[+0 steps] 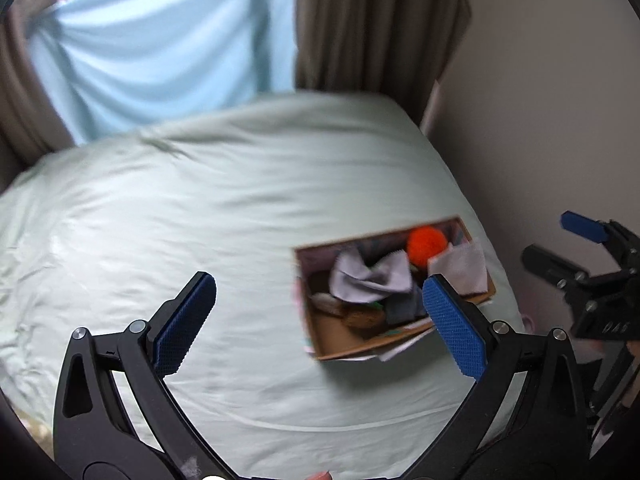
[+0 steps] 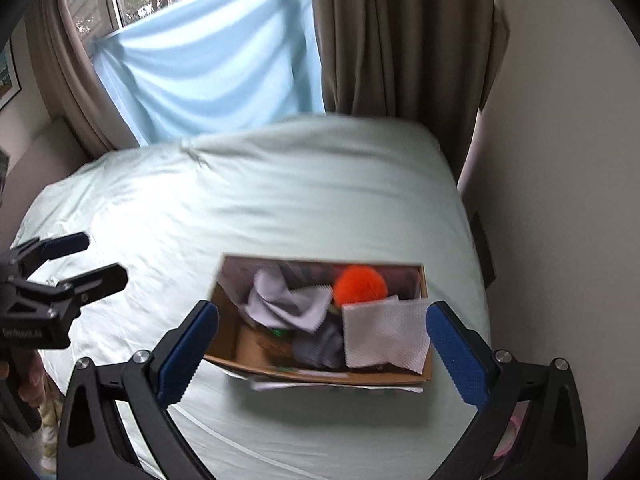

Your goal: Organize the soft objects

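A cardboard box (image 2: pixel 236 344) stands on the pale green bed, toward its right side; it also shows in the left wrist view (image 1: pixel 332 340). In it lie an orange pom-pom ball (image 2: pixel 360 284), a grey cloth (image 2: pixel 280 304), a white textured cloth (image 2: pixel 386 334) draped over the right end, and darker soft items beneath. My right gripper (image 2: pixel 322 346) is open and empty, held above the box. My left gripper (image 1: pixel 318 320) is open and empty, left of and above the box. Each gripper shows in the other's view: the right (image 1: pixel 560 240) and the left (image 2: pixel 88 258).
The bed (image 2: pixel 260 200) fills the middle. A wall (image 2: pixel 560 160) runs close along its right side. Brown curtains (image 2: pixel 400 40) and a light blue sheet (image 2: pixel 208 64) hang over the window behind the bed. Both views are motion-blurred.
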The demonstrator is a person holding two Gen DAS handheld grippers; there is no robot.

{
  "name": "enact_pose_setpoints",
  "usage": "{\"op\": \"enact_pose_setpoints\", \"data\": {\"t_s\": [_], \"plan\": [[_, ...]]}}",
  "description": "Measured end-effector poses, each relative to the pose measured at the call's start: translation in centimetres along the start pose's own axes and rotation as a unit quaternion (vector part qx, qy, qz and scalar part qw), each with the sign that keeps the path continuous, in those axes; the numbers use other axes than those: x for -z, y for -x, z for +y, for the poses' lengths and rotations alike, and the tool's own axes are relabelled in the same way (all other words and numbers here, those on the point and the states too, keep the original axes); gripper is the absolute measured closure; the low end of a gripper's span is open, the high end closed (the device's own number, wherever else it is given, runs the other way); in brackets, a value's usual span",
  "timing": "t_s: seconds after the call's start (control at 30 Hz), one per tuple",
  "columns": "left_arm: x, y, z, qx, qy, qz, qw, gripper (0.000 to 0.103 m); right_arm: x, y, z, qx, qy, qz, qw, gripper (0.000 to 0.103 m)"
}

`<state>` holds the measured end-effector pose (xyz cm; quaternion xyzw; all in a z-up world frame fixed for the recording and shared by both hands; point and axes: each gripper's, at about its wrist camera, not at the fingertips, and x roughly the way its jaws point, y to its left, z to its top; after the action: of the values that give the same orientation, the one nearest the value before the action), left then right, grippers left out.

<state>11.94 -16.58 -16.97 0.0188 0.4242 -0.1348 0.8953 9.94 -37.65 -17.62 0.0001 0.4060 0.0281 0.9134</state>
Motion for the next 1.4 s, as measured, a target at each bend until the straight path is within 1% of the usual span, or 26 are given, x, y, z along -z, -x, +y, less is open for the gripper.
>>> {"op": "enact_pose_setpoints", "data": {"t_s": [0.03,0.13,0.3,0.43,0.57,0.67,0.8,1.07,1.4], "plan": [[-0.2,1.9,1.0,-0.006,0.006,-0.016,0.9998,0.000,-0.6,1.1,1.0,0.000,-0.001,-0.011,1.000,0.000],[-0.6,6.0,3.5,-0.023,0.022,-0.051,0.9982,0.000,-2.3,4.2,3.9,0.006,-0.002,-0.037,0.999,0.000],[-1.1,12.2,7.6,-0.052,0.042,-0.106,0.9921,0.000,-4.4,8.8,8.9,0.013,-0.001,-0.077,0.997,0.000],[-1.1,16.0,9.7,-0.070,0.045,-0.147,0.9856,0.000,-5.2,11.4,12.1,0.007,0.005,-0.101,0.995,0.000],[-0.5,18.5,10.8,-0.083,0.041,-0.174,0.9805,0.000,-5.4,13.3,14.5,0.008,0.003,-0.122,0.992,0.000],[0.1,19.6,11.5,-0.083,0.044,-0.183,0.9785,0.000,-5.2,14.1,15.6,0.015,0.004,-0.133,0.991,0.000],[0.6,19.9,12.0,-0.075,0.051,-0.188,0.9780,0.000,-4.9,14.7,16.5,0.024,0.007,-0.141,0.990,0.000],[1.2,20.2,11.9,-0.068,0.046,-0.192,0.9780,0.000,-4.6,15.0,16.6,0.038,0.003,-0.148,0.988,0.000],[1.6,20.7,11.3,-0.072,0.042,-0.197,0.9769,0.000,-4.6,15.4,16.7,0.047,-0.001,-0.151,0.987,0.000]]}}
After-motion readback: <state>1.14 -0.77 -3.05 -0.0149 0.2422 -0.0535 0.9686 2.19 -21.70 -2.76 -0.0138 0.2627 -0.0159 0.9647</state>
